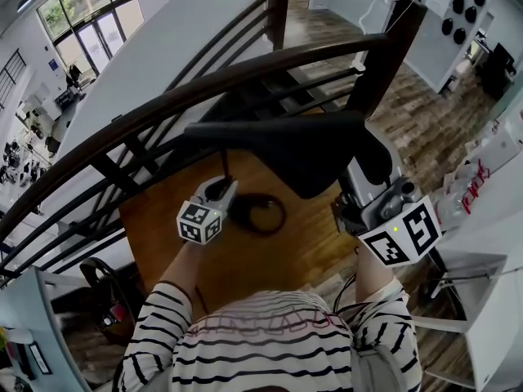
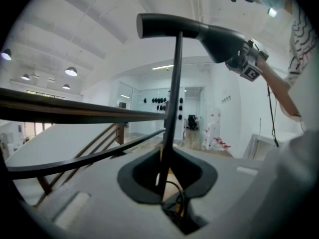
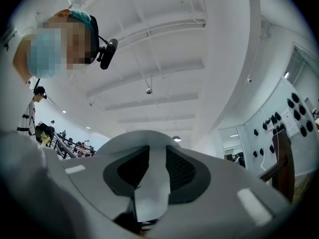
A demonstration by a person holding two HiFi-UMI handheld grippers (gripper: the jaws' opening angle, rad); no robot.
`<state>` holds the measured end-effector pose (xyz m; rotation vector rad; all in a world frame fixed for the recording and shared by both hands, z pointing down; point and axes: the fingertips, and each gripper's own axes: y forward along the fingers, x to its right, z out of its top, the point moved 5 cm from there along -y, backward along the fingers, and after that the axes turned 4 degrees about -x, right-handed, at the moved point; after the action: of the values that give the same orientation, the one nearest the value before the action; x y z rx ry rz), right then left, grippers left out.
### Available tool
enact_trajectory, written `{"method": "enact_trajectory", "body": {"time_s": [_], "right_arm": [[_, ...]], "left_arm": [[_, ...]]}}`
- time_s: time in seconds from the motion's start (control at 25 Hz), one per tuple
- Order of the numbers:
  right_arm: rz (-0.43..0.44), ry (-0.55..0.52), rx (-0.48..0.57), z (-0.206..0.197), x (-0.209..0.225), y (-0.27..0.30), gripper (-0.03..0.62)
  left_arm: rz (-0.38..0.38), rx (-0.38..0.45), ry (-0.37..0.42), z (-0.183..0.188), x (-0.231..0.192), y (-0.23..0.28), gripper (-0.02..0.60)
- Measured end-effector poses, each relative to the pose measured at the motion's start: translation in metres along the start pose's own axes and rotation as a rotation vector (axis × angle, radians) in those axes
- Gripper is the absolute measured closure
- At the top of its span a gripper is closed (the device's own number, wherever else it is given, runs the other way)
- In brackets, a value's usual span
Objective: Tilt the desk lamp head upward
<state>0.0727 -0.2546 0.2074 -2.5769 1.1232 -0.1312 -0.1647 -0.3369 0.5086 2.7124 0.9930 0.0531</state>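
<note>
The black desk lamp stands on a small wooden table [image 1: 163, 243], and its long flat head [image 1: 278, 141] lies roughly level above the round base [image 1: 260, 213]. My left gripper [image 1: 222, 188] is shut on the thin upright stem [image 2: 172, 108], which runs up between its jaws in the left gripper view. My right gripper [image 1: 353, 196] holds the thick right end of the lamp head. In the right gripper view that end [image 3: 153, 166] fills the gap between the jaws of the right gripper [image 3: 149, 193]. The left gripper view shows the head [image 2: 189, 29] with the right gripper [image 2: 245, 63] on it.
A dark wooden stair railing [image 1: 163, 109] curves close behind the table, with white wall beyond. White furniture [image 1: 490, 260] stands to the right, and a dark chair [image 1: 102, 288] sits lower left. The person's striped sleeves fill the near edge.
</note>
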Motion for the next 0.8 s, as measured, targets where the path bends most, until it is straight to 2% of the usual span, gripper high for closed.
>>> {"method": "enact_trajectory", "body": {"time_s": [0.6, 0.8], "right_arm": [[0.014, 0.070, 0.037, 0.0008, -0.0008, 0.0049, 0.484], [0.002, 0.076, 0.041, -0.0005, -0.0004, 0.0009, 0.454]], "left_arm": [[0.011, 0.005, -0.022, 0.0000, -0.0018, -0.0026, 0.525], [0.014, 0.010, -0.029, -0.0015, -0.0002, -0.0038, 0.523]]}}
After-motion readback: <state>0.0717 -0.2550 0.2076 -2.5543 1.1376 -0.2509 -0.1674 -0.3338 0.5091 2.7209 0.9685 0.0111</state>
